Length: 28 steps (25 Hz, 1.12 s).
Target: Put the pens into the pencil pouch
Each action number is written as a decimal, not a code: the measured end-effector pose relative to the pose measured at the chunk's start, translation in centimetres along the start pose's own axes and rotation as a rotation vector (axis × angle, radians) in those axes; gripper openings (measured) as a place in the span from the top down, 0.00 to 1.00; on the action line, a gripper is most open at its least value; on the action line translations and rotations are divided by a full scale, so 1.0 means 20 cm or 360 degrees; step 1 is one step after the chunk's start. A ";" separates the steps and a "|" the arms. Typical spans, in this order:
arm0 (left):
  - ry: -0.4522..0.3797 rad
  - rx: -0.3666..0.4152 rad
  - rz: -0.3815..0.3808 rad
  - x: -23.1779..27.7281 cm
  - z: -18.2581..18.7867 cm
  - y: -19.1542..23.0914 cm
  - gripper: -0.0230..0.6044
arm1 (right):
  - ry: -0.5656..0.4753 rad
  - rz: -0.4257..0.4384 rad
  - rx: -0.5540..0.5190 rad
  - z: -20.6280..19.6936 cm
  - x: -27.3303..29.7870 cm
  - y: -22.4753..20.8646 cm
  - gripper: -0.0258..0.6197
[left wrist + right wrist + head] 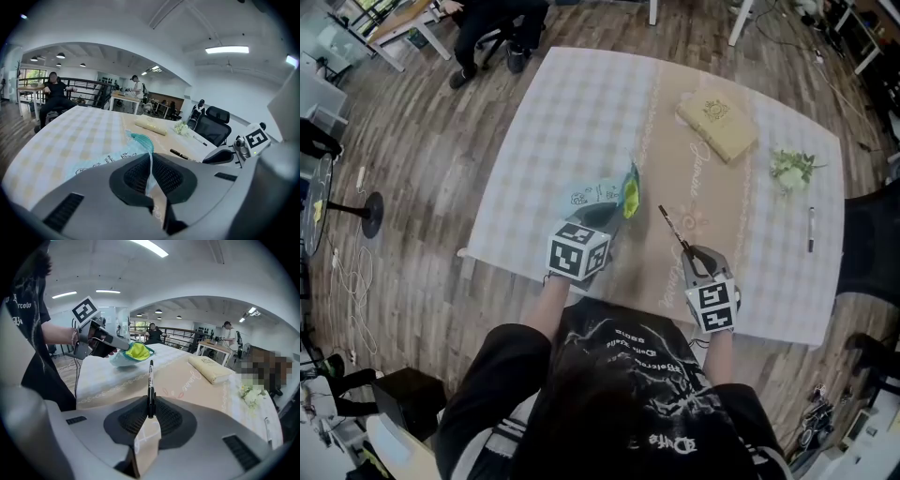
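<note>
At the upper left of the head view, a seated person (492, 28) is seen on the wooden floor beyond the table (534, 122), which is covered by a pale checked cloth.

Left of centre, the left gripper (607, 223) is held over the near part of the table. Its jaws are brought almost together and are pinched on a thin edge of the pencil pouch (605, 195), as is shown in the left gripper view. The pouch is pale blue with printed figures. Its mouth is gaped open, so that a yellow-green lining is exposed. In the right gripper view it appears to be raised off the cloth, with a shadow beneath it.

Just right of centre, the right gripper (688, 253) is seen. Its jaws are parted only narrowly and are clamped on the lower end of a black pen (672, 228). The pen is pointed up and to the left, toward the pouch mouth; its far end is near the yellow lining but apart from it.

At the upper right, a cream book (717, 125) is laid flat on the cloth. Further right, a small bunch of white flowers (791, 170) is seen. Below the flowers, near the right edge of the table, a second pen (810, 229) is laid on the cloth, well apart from both grippers.
</note>
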State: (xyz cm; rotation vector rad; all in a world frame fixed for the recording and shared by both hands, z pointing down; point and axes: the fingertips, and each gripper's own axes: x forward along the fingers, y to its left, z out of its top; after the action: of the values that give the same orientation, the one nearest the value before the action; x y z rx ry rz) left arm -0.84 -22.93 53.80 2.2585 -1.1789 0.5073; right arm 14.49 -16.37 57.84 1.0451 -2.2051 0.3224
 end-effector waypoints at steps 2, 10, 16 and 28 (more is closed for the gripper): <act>0.0003 0.0032 -0.0028 -0.05 -0.04 -0.01 0.91 | 0.0004 0.0000 -0.0054 0.00 -0.03 0.04 0.86; 0.0058 0.0231 -0.0198 -0.04 0.06 -0.02 0.91 | 0.0051 0.0079 -0.0315 0.23 0.02 -0.03 0.86; 0.0046 0.0340 -0.0216 -0.16 -0.05 -0.07 0.91 | 0.0151 0.0134 -0.0517 0.22 -0.02 0.12 0.86; 0.0064 0.0564 -0.0238 -0.29 -0.22 -0.15 0.91 | 0.0257 0.0237 -0.0787 0.25 0.03 0.34 0.86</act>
State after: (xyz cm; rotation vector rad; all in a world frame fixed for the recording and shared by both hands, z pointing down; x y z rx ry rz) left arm -1.92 -15.17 53.20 2.5954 -0.9490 0.7470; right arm 6.75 -14.75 54.97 0.5675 -2.0683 -0.0757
